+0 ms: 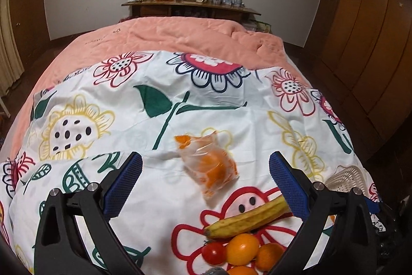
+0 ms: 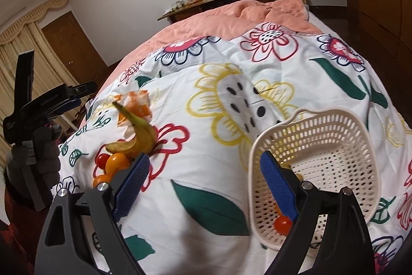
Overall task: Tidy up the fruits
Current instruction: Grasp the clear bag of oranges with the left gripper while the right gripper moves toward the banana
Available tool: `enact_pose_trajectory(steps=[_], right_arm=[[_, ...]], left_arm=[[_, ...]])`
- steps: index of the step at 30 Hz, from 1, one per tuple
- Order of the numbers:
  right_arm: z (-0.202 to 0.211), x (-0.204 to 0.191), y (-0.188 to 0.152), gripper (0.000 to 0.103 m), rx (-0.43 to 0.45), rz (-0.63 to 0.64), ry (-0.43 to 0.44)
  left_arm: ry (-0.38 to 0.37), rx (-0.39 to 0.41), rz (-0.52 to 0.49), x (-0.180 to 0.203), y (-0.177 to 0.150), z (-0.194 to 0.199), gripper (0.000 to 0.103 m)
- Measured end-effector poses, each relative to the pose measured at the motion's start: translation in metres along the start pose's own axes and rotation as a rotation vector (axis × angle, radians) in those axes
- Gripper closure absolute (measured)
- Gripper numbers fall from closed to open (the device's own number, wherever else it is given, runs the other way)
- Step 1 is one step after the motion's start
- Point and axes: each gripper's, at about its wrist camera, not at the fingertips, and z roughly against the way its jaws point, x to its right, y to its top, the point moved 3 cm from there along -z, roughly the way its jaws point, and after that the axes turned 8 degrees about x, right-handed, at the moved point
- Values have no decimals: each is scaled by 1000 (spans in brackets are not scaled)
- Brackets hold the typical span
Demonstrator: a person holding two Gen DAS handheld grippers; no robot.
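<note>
The banana (image 1: 248,218) lay on the flowered sheet (image 1: 159,172) just ahead of the left gripper (image 1: 206,177), at the near right between its spread, empty fingers; its long axis ran left-right, stem toward the basket (image 2: 316,161). The right gripper (image 2: 203,179), also spread and empty, straddled the basket's near-left wall, so the left was nearer.

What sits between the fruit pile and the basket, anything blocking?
Nothing visible. Between the banana with the fruit pile and the white basket there is only bare flowered cloth. The right claw is open, with one finger inside the basket rim.
</note>
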Motion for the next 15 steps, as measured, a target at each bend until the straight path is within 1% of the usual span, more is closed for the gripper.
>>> enact_pose_trajectory(steps=[8,13,15], right_arm=[[-10,-31,-6,16,-53,54,49],[-23,-54,-8,16,-103,99,74],[-31,-60,-7,16,-131,108,83]], left_arm=[[-1,-40,-10,-12,-19,-1,3],[5,-43,13,-22,-20,-3,3],[-7,-56,18,-23,-19,-9,3]])
